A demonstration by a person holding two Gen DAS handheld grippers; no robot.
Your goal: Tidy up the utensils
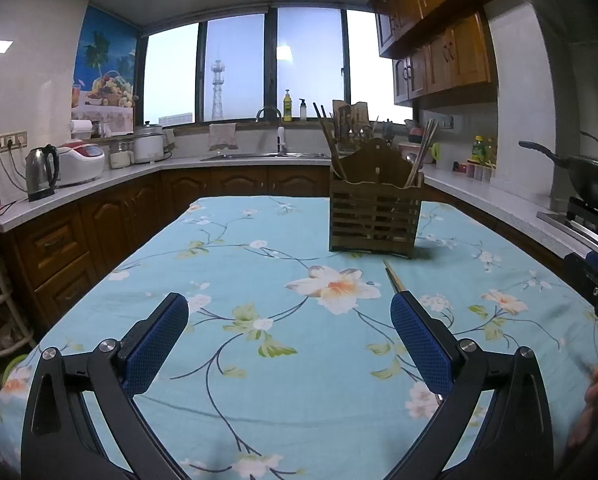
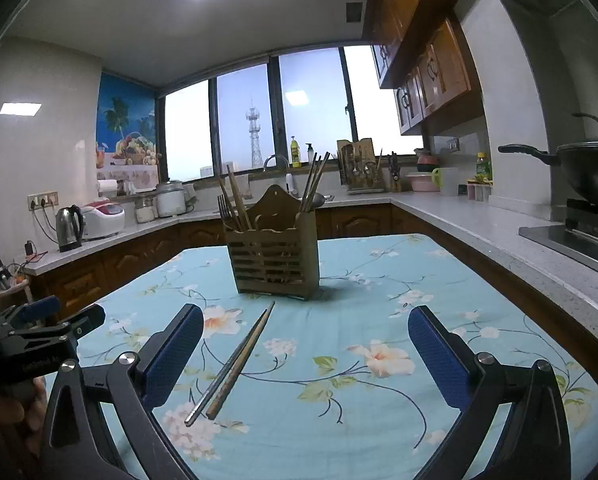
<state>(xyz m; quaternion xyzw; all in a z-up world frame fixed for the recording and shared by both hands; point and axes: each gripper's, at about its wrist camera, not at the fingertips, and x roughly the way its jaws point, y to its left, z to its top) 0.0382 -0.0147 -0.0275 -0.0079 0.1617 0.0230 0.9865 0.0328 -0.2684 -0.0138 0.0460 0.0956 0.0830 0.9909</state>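
Note:
A wooden slatted utensil holder (image 1: 375, 212) stands on the floral blue tablecloth, holding chopsticks and a fork; it also shows in the right wrist view (image 2: 275, 258). A pair of chopsticks (image 2: 233, 362), one metal and one wooden, lies on the cloth in front of it, between my right gripper's fingers and nearer the left one. In the left wrist view only a chopstick tip (image 1: 392, 276) shows beyond the right finger. My left gripper (image 1: 289, 338) is open and empty. My right gripper (image 2: 305, 354) is open and empty above the cloth.
The table (image 1: 259, 360) is ringed by kitchen counters: kettle (image 1: 41, 174) and rice cookers at left, sink (image 1: 267, 156) at back, wok on a stove (image 2: 591, 178) at right. The other gripper shows at the right edge (image 1: 595, 284) and the left edge (image 2: 39, 332).

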